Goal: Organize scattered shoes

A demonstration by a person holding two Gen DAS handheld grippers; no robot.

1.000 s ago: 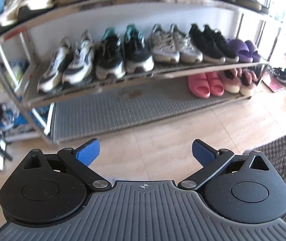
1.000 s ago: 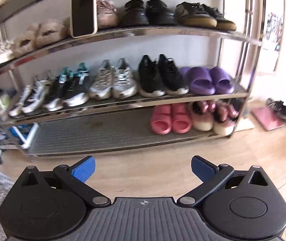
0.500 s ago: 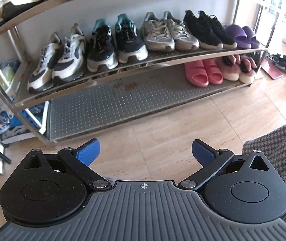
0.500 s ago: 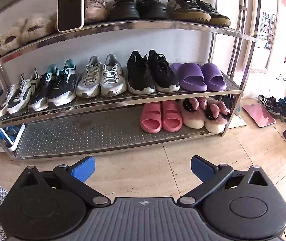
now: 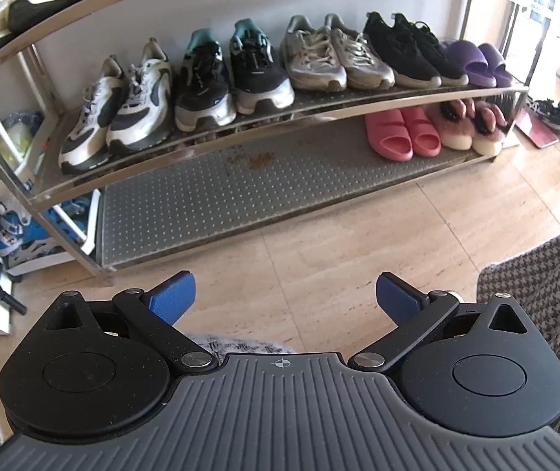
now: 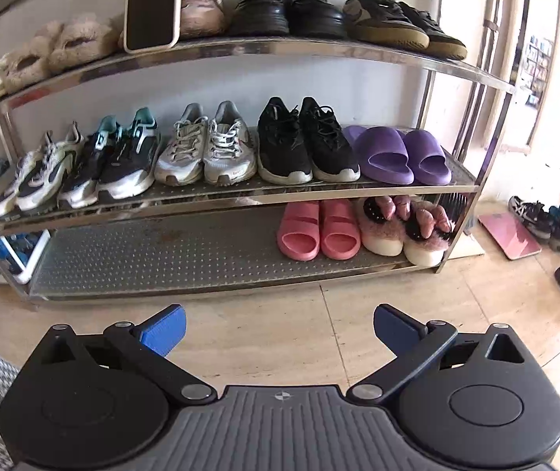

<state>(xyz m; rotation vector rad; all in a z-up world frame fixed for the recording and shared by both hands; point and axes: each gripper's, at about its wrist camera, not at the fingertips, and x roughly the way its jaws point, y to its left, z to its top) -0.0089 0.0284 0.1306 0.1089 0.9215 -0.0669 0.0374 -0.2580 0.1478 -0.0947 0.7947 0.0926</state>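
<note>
Both grippers, left [image 5: 283, 298] and right [image 6: 280, 331], fingers spread and empty, have dipped floorward before the steel shoe rack [image 6: 280, 196]; scattered dark sneakers [image 6: 539, 216] await.

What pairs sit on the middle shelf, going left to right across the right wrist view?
white and navy sneakers → black and teal sneakers → silver-grey sneakers → black sneakers → purple slides
</note>
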